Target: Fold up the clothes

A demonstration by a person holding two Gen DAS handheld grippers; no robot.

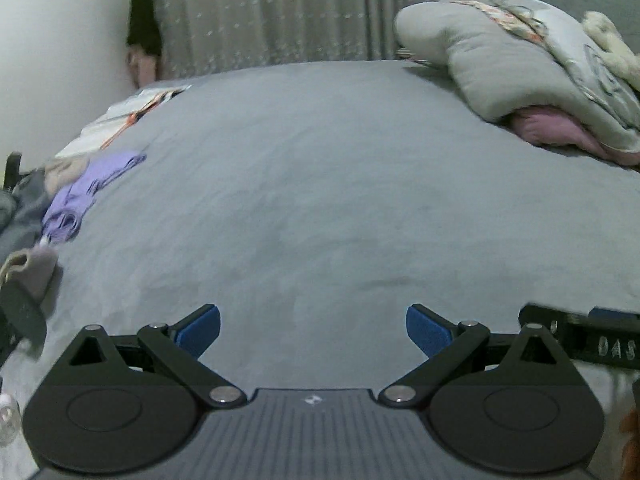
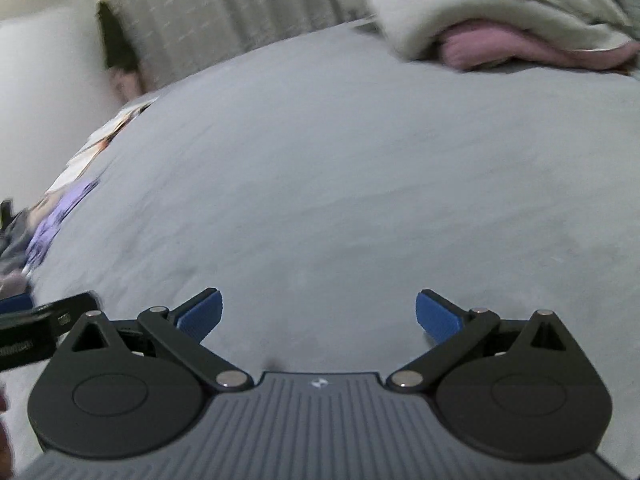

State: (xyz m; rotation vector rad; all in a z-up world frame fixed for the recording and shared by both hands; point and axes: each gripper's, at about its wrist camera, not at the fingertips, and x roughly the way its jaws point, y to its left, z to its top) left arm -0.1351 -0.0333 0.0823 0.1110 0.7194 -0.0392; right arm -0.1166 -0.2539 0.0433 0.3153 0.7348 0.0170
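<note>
Grey bed (image 1: 320, 184), pale patterned curtain (image 1: 260, 12) behind, white wall (image 1: 60, 60) left, dim light.

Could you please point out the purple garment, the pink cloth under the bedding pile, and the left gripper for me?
purple garment (image 1: 86, 194): left wrist view, on its crumpled middle.
pink cloth (image 1: 548, 128): left wrist view, on its exposed fold.
left gripper (image 1: 313, 330): left wrist view, midway between its blue fingertips.

A grey bed (image 1: 320, 184) carries a lilac garment (image 1: 86, 196) among other clothes at its left edge, papers (image 1: 132, 114) at the far left corner, and a pale quilt (image 1: 516, 76) over pink fabric (image 1: 548, 126) far right.
</note>
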